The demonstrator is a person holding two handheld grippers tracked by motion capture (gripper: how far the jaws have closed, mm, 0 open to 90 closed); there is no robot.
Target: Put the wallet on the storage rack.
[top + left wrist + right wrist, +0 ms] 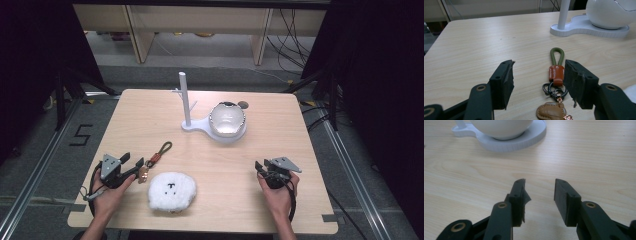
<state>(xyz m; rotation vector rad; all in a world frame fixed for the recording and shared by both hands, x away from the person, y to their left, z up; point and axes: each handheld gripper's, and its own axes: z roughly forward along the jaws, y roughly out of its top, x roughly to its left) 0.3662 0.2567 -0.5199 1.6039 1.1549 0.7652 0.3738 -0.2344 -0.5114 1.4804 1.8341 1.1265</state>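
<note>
— Between the jaws of the left gripper (pixel 539 82), what is sitting right now?

— Its jaws are standing wide, holding nothing, and the keychain (pixel 555 85) is lying flat on the table (pixel 150 110) in the gap between them. The brown leather tab is sitting close to one pad, the dark rings and the tan charm are trailing back toward the camera, and the green cord loop is pointing away toward the white stand (pixel 584 25).

— So what is worrying you?

— The keychain is lying off-centre in the gap. If the jaws are closing from here, I judge one pad is likely to push the tab sideways before the other arrives, and the loose rings are likely to slip out or swing. The pads are also looking ragged at the edges, which may be weakening the grip on smooth leather.

— And further out?

— In the high view the fluffy white toy (pixel 171 191) is lying just beside the left gripper (pixel 131 165); a careless sweep may be dragging it along. The stand's thin pegs (pixel 191 106) are looking fragile, and the white bowl (pixel 227 120) is sitting on the same base, so a swinging charm could be knocking either.

— What is the right gripper (pixel 540 195) doing?

— It is resting low over bare wood, well apart from the keychain, jaws spread and empty, facing the stand's base.
</note>
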